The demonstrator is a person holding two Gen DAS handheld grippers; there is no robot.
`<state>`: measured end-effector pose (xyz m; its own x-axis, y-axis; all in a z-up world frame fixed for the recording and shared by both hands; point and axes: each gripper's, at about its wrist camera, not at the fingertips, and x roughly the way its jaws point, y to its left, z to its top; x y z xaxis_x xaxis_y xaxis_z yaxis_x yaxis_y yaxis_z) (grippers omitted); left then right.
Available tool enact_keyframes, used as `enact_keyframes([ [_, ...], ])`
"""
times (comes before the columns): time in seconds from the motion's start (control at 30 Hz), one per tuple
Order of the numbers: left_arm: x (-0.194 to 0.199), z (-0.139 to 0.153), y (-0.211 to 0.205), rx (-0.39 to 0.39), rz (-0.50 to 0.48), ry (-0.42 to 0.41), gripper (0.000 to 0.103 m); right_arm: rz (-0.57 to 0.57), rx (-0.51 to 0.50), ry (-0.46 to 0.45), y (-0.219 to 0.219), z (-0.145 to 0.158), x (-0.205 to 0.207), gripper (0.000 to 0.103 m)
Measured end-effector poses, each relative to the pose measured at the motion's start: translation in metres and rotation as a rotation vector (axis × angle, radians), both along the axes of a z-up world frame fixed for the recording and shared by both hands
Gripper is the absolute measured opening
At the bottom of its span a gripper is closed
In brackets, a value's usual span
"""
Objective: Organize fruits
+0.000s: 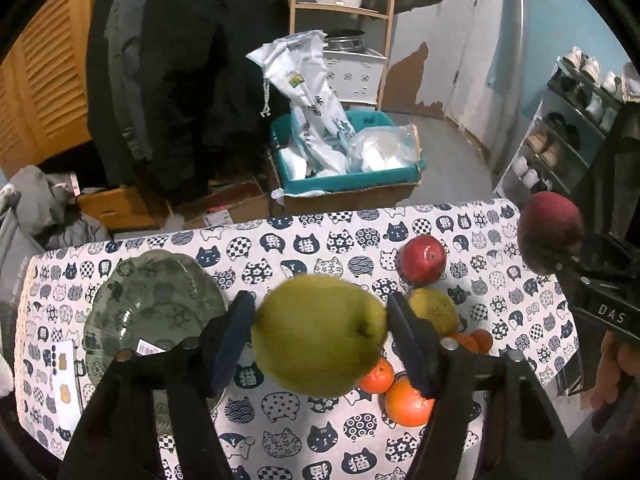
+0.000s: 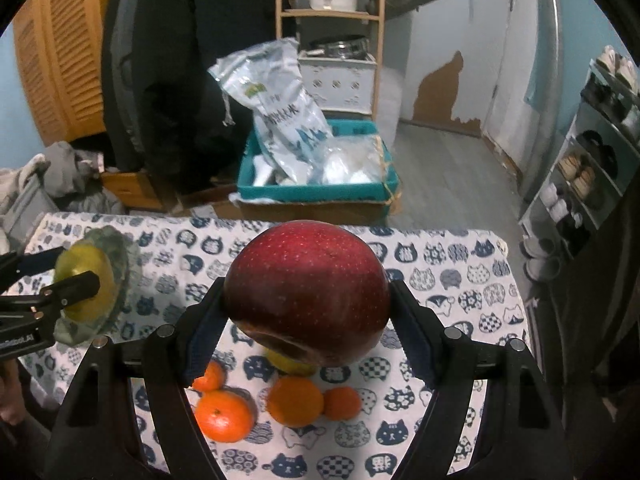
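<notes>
Left gripper (image 1: 320,334) fingers clamped on green pear (image 1: 320,334) beside plate (image 1: 160,300); right gripper (image 2: 306,320) fingers clamped on red apple (image 2: 306,292) above oranges (image 2: 294,400), near table (image 2: 480,320) right edge.

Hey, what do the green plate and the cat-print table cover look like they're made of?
The plate looks like glazed ceramic, though tinted glass is possible: mottled grey-green, glossy highlights, a scalloped rim, and a sticker on it. The cover looks like woven cotton-type fabric: matte, printed with navy cats, and draping softly over the table's far edge.

Two pears (image 1: 320,334), two apples (image 2: 306,294), four oranges (image 2: 224,416).
</notes>
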<state>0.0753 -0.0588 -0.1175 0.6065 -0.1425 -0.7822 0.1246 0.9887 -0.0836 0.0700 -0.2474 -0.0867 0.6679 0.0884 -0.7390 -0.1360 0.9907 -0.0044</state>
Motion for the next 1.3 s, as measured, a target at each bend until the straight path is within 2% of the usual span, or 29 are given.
enact_keyframes([
  [0.03,0.002,-0.003,0.003,-0.006,0.001,0.007,0.035,0.007,-0.003,-0.003,0.004,0.001,0.0,0.078],
  [0.07,0.004,-0.005,0.004,-0.016,0.0,0.017,0.027,0.01,-0.002,-0.002,0.006,0.001,0.0,0.078],
  [0.23,0.023,-0.052,0.006,-0.069,-0.01,0.16,0.027,0.019,0.004,0.068,0.017,-0.023,0.011,0.078],
  [0.4,0.027,-0.084,0.001,-0.02,-0.003,0.223,0.028,0.029,-0.017,0.154,0.025,-0.06,0.022,0.078],
  [0.5,0.029,-0.09,0.001,-0.024,0.003,0.235,0.034,0.026,0.007,0.215,0.026,-0.08,0.031,0.078],
  [0.63,0.035,-0.093,0.001,-0.01,0.01,0.234,0.052,0.016,0.008,0.245,0.024,-0.093,0.038,0.078],
  [0.9,0.044,-0.107,-0.004,-0.013,0.014,0.287,0.055,-0.036,0.02,0.287,0.002,-0.11,0.058,0.078],
  [1.03,0.041,-0.11,-0.011,0.006,-0.006,0.285,0.065,-0.073,0.031,0.307,-0.012,-0.116,0.061,0.078],
  [1.2,0.039,-0.114,-0.023,0.022,-0.031,0.297,0.067,-0.085,0.034,0.318,-0.02,-0.121,0.056,0.078],
  [1.3,0.037,-0.119,-0.031,0.003,-0.046,0.317,0.072,-0.087,0.034,0.316,-0.023,-0.119,0.051,0.078],
])
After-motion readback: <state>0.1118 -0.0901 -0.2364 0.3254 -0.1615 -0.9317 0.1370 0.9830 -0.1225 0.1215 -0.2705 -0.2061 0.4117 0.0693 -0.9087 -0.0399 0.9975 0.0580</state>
